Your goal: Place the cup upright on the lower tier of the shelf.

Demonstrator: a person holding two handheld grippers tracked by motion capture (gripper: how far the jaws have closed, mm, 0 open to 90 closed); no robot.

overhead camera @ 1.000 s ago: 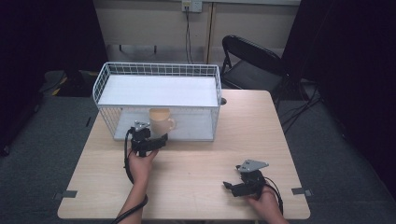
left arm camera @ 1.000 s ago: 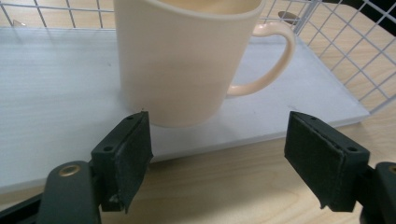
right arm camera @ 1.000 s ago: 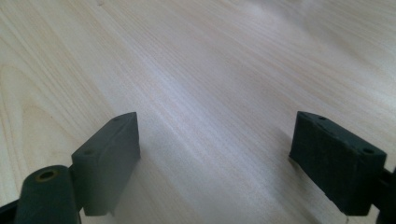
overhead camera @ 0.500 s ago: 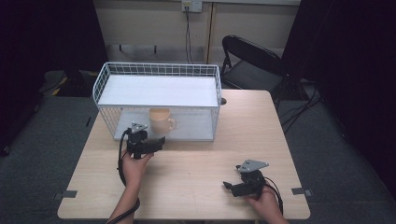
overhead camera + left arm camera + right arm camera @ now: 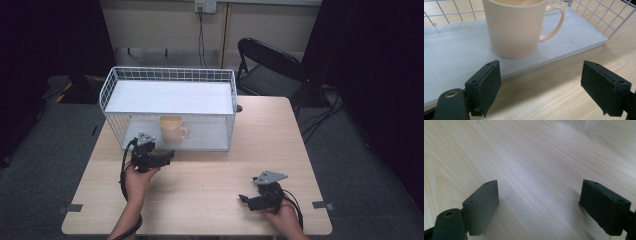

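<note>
A cream mug (image 5: pixel 172 129) (image 5: pixel 516 27) stands upright on the white lower board (image 5: pixel 449 57) of a white wire rack (image 5: pixel 170 75), with its handle to the right. My left gripper (image 5: pixel 169 155) (image 5: pixel 544 75) is open just in front of the board's edge, a little short of the mug, with nothing between its pads. My right gripper (image 5: pixel 243 200) (image 5: pixel 539 195) rests open low over the bare wooden table (image 5: pixel 210 175) near the front right, also holding nothing.
The rack has a flat white top shelf (image 5: pixel 170 97) over the mug and wire walls at its sides and back. A black folding chair (image 5: pixel 272 65) stands behind the table's far right. Bare tabletop lies between the two grippers.
My left gripper has drawn back slightly from the mug toward the table's front. The mug and the right gripper have stayed where they were.
</note>
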